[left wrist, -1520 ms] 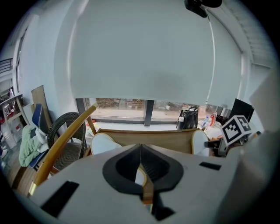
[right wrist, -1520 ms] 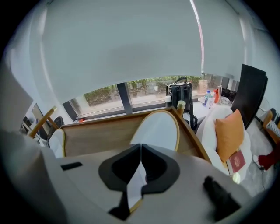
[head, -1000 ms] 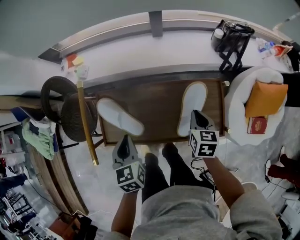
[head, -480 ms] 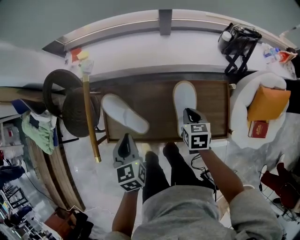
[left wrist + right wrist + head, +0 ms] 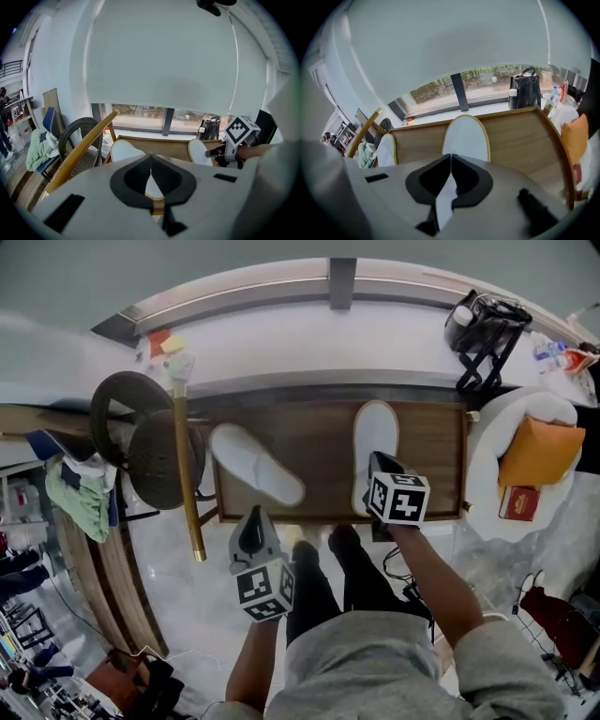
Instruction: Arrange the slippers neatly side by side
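On table (image 5: 431, 442), right gripper (image 5: 375, 461) clamped at heel of right slipper (image 5: 375, 430), left gripper (image 5: 253, 518) closed

Matt white cloth slipper (image 5: 375, 451) on smooth brown wood table (image 5: 319, 442)

Low wooden table (image 5: 323, 439), wicker chair (image 5: 150, 460), orange cushion (image 5: 536, 451), pale glossy floor (image 5: 202, 615)

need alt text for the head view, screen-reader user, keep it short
Top-down view: two white slippers lie apart on a wooden table, the left slipper angled and the right slipper straight. The right gripper is closed on the right slipper's heel end. The left gripper, shut and empty, is at the table's near edge, close to the left slipper.
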A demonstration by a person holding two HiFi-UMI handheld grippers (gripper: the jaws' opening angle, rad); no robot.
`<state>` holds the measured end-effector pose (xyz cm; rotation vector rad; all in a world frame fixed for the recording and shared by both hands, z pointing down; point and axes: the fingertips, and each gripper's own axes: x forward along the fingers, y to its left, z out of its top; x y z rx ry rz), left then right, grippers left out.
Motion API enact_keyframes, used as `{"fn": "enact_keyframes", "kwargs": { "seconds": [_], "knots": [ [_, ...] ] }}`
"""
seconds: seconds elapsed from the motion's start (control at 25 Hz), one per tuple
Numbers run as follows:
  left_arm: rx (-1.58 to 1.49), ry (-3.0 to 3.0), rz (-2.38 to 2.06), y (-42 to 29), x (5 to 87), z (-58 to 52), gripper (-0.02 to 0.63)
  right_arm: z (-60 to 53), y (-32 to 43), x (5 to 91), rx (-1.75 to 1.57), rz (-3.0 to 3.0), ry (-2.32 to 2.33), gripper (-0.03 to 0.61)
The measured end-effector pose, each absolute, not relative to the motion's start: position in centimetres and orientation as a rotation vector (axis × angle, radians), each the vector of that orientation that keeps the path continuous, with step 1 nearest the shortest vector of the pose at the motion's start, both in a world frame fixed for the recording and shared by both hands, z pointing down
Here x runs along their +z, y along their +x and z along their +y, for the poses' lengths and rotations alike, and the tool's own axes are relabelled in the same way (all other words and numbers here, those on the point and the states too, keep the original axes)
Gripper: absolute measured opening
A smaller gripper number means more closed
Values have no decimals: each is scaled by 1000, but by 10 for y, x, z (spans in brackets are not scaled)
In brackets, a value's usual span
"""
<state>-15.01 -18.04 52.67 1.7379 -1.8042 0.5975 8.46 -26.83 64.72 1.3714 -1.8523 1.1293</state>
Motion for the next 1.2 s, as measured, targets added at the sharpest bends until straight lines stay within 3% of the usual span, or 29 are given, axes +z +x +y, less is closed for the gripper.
{"fn": "enact_keyframes", "kwargs": {
  "seconds": [0.32, 0.44, 0.68, 0.72, 0.8, 0.88, 1.2],
  "knots": [
    [596, 1727, -1791, -135, 535, -187, 15, -264, 93, 659, 1070, -1909, 1288, 39],
    [580, 1732, -1782, -141, 539, -195, 15, -260, 87, 656, 1102, -1936, 1275, 144],
    [542, 1690, -1806, -149, 558, -221, 19, -259, 93, 638, 960, -1993, 1324, 150],
    [539, 1688, -1805, -150, 563, -225, 41, -259, 95, 635, 927, -2000, 1331, 150],
    [552, 1693, -1811, -153, 571, -234, 192, -259, 97, 629, 859, -2009, 1338, 150],
    [588, 1688, -1836, -158, 580, -240, 240, -259, 100, 623, 799, -2016, 1342, 150],
    [779, 1590, -1879, -179, 627, -256, 256, -262, 109, 606, 740, -2040, 1383, 150]
  ]
}}
